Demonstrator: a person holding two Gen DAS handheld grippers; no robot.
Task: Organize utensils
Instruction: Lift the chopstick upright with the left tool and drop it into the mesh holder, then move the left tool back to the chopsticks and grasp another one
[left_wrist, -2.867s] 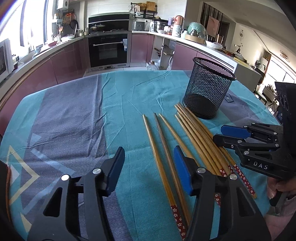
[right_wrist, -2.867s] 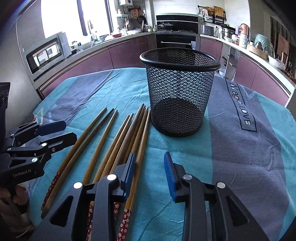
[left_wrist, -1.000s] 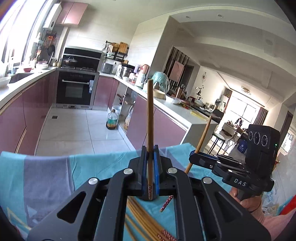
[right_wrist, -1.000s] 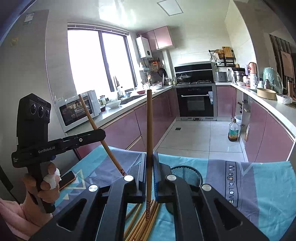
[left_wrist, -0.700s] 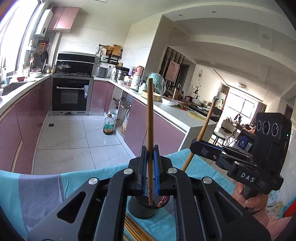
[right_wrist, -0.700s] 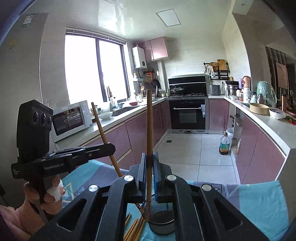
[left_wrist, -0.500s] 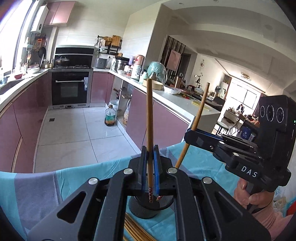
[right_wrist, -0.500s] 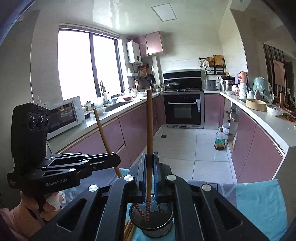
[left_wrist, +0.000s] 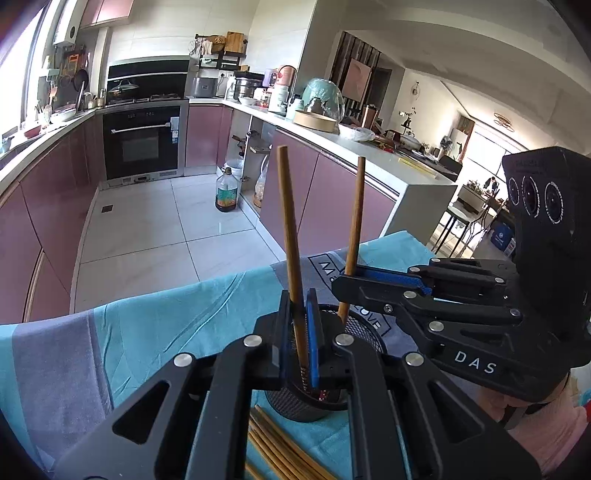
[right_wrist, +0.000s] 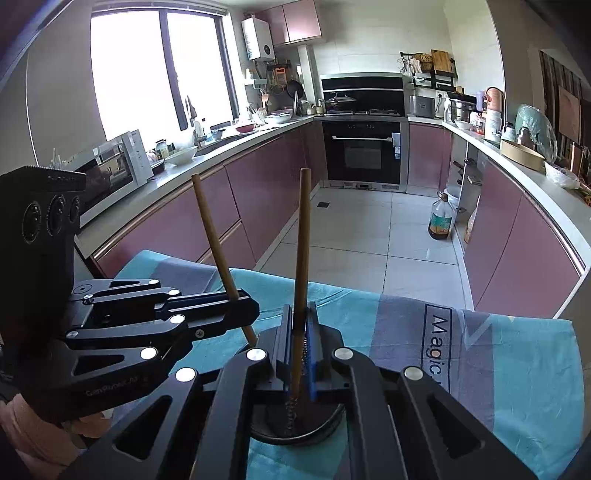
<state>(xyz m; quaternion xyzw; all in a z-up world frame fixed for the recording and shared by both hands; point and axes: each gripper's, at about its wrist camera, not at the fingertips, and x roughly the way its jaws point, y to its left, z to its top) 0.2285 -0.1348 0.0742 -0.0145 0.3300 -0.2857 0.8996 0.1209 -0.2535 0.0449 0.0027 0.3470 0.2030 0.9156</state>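
My left gripper (left_wrist: 298, 325) holds a brown chopstick (left_wrist: 290, 236) upright between its blue pads, leaning slightly left, its patterned end down inside the black mesh cup (left_wrist: 364, 328). My right gripper (right_wrist: 300, 332) is shut on a second chopstick (right_wrist: 302, 236), also upright with its lower end in the cup (right_wrist: 325, 424). Each gripper shows in the other's view: the right one (left_wrist: 343, 282) and the left one (right_wrist: 255, 310). Several more chopsticks (left_wrist: 280, 454) lie on the cloth below the cup.
The table carries a teal and grey cloth (left_wrist: 147, 321) with printed lettering (right_wrist: 437, 350). Beyond its far edge are a tiled kitchen floor, purple cabinets (right_wrist: 258, 206), an oven (right_wrist: 364, 151) and an oil bottle (left_wrist: 226, 190).
Both grippers have lowered their chopsticks further into the mesh cup. The left chopstick now leans slightly, and its jaws look a little wider apart than before.
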